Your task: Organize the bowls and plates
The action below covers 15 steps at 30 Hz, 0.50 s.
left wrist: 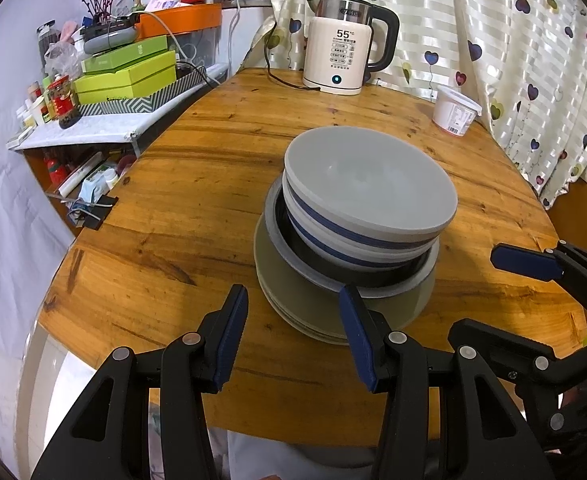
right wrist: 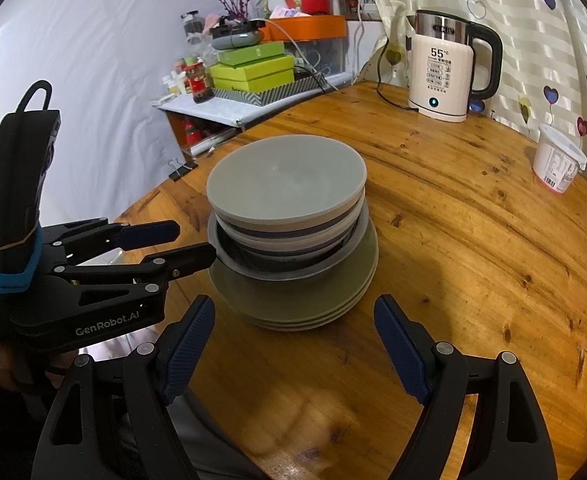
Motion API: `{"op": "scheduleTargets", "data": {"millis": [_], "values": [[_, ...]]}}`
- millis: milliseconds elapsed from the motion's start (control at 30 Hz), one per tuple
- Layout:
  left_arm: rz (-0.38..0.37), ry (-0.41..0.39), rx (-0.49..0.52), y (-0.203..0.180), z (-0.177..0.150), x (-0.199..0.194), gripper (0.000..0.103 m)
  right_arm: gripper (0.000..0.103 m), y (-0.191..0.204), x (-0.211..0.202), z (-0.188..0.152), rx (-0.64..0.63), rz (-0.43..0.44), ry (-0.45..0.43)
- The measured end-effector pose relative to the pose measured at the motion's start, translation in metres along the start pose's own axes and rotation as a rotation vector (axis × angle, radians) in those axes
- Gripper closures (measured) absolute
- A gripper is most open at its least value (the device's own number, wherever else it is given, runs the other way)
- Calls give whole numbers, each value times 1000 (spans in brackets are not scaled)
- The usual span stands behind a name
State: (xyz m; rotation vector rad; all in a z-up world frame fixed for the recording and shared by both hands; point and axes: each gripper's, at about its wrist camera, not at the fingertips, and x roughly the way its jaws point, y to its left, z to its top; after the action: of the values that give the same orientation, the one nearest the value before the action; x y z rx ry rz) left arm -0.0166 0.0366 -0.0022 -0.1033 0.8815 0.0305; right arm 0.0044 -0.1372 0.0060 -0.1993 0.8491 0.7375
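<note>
**A:** Where do things stand for you right now?

**B:** The stack point(left wrist: 349, 236) sits on the table point(left wrist: 181, 216) just ahead of both your grippers: flat plates point(right wrist: 293, 300) at the bottom, a dark-lined bowl point(right wrist: 285, 268) on them, then striped bowls, with a grey bowl point(left wrist: 367, 184) on top. Your left gripper point(left wrist: 293, 336) has its fingers spread apart and holds nothing; its right finger sits just at the plates' near edge. Your right gripper point(right wrist: 295, 350) is also spread wide and empty, with the stack straight ahead between its fingers.

**A:** So what would you have me do?

**B:** The pile looks sorted already, so I'd judge this a finishing or tidying moment. If you nudge it, push low at the plates, not the upper bowls; they lean a little off-centre and could slide. Keep both pairs of fingers level and move slowly.

**A:** Do the two views tell you different things?

**B:** Yes. The right view shows your left gripper from the side, fingers parted, close beside the stack's left edge. The left view shows only the tip of your right gripper point(left wrist: 533, 264), but it makes the top bowls' lean toward the right clearer.
</note>
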Motion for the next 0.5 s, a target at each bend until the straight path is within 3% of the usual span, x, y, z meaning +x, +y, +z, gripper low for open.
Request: {"op": "scheduleTargets", "data": {"millis": [500], "values": [[5,34,10,-3,0,1,54,20,-1,0,0,1,1,1]]}}
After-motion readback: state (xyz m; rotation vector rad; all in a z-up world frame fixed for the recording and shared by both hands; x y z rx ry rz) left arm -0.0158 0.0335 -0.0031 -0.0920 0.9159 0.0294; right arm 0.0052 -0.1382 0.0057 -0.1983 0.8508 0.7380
